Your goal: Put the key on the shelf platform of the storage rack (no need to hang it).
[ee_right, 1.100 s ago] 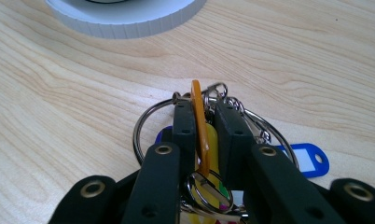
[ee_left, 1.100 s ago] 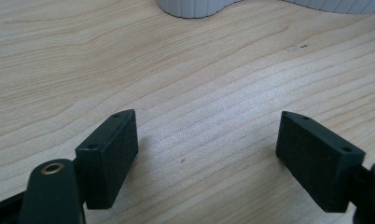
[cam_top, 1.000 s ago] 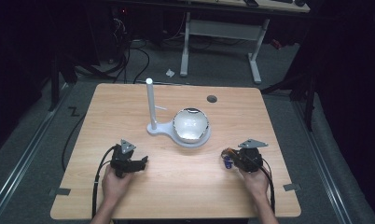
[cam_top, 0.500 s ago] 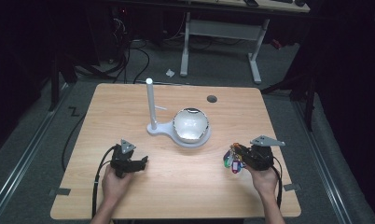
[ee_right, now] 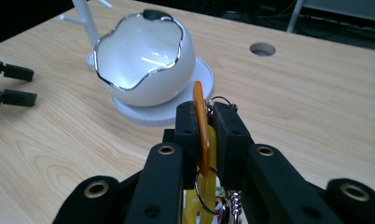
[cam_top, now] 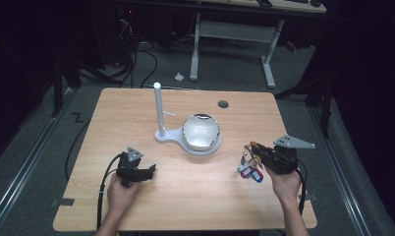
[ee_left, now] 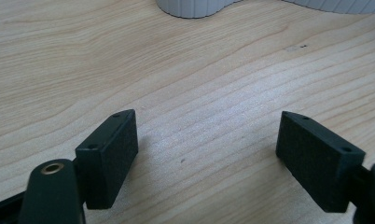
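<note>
My right tongs (ee_right: 204,126) clamp an orange tag (ee_right: 201,122) of the key bunch (cam_top: 249,167) above the counter (cam_top: 294,123); left tongs (ee_left: 206,161) idle open; next, I'd guess, hang it on the white stand (cam_top: 159,110).

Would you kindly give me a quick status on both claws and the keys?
Left claw open, resting low over bare table. Right claw shut on orange key tag, bunch of tags dangling. White bowl stand ahead, path clear.
</note>
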Available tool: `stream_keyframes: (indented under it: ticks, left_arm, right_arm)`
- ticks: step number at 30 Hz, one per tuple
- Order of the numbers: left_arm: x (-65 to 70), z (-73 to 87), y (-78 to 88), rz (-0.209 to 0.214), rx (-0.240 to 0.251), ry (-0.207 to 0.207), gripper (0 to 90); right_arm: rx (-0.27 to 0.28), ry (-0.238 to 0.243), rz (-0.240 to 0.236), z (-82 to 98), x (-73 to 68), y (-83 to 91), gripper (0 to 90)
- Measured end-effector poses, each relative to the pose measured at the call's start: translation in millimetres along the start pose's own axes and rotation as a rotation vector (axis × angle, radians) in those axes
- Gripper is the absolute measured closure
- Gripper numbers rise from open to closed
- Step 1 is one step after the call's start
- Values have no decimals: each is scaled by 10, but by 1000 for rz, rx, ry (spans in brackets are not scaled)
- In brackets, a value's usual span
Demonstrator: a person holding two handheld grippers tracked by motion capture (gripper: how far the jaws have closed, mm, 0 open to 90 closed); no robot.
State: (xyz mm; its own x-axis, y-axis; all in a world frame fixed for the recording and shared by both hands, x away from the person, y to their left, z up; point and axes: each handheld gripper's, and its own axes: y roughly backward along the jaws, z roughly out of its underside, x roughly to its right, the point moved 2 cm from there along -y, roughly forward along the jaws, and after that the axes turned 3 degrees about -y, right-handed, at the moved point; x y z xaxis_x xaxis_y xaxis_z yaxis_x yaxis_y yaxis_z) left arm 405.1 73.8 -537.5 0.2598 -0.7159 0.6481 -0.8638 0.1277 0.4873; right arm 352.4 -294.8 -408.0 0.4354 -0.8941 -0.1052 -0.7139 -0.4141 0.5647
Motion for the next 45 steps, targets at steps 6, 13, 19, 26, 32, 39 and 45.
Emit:
stream_keyframes:
  ticks: [6,13,19,26,32,39,45]
  left_arm:
    - [-2,0,2,2,-1,-3,211]
    - [-3,0,2,2,-2,-3,211]
    - [-4,0,3,3,-1,-5,211]
    - [-5,-1,2,4,-2,-7,211]
    - [-5,-1,3,4,-2,-7,211]
    - [-4,-1,3,3,-2,-5,211]
    - [-5,-2,3,4,-2,-5,211]
  right_arm:
    - [29,23,-11,-197,-48,117,814]
    - [47,55,-40,-426,-126,181,814]
    - [71,92,-87,-676,-251,187,814]
    - [73,117,-131,-877,-375,108,814]
    - [81,136,-166,-1077,-486,6,813]
    - [90,144,-193,-1291,-587,-127,814]
    - [86,155,-214,-1421,-664,-230,813]
